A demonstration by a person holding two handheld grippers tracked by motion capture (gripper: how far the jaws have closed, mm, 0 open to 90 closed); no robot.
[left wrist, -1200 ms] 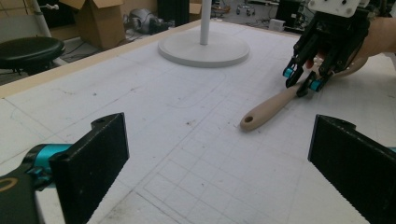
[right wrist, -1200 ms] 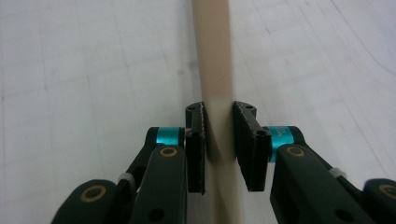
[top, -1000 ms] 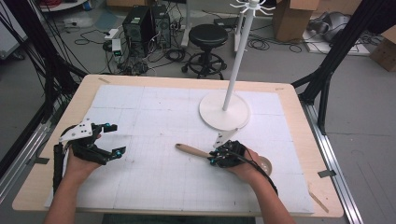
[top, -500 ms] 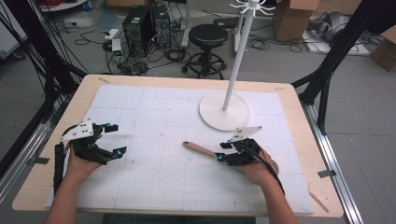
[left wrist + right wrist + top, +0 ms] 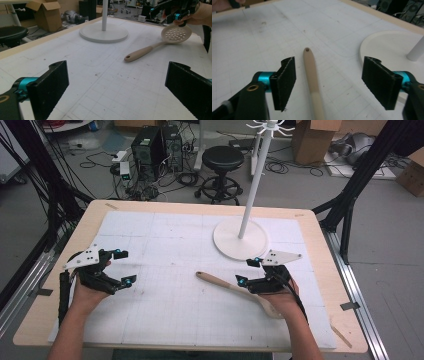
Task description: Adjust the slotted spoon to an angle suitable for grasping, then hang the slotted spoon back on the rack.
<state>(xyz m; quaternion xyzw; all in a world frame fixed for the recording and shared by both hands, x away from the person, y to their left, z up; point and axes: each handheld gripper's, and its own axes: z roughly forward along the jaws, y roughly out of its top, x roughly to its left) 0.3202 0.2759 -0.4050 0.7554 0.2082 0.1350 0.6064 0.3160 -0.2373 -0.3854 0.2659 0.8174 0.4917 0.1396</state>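
A beige slotted spoon (image 5: 216, 281) lies on the white gridded mat, its handle end toward the left and its perforated head (image 5: 176, 33) under the person's right hand. My right gripper (image 5: 248, 271) hovers open over the handle. In the right gripper view the handle (image 5: 312, 72) runs up between the two spread jaws without touching either. My left gripper (image 5: 124, 267) is open at the mat's left side, well apart from the spoon, with nothing between its jaws (image 5: 117, 92).
A white stand with a round base (image 5: 240, 240) and a tall pole (image 5: 252, 185) rises at the back right of the mat, just beyond the right gripper. The wooden table edge (image 5: 200, 206) frames the mat. A stool and cables sit on the floor behind.
My right gripper has slid right along the spoon toward its head and rolled so its grey plate faces up. The spoon shifted slightly right. The left gripper stayed put.
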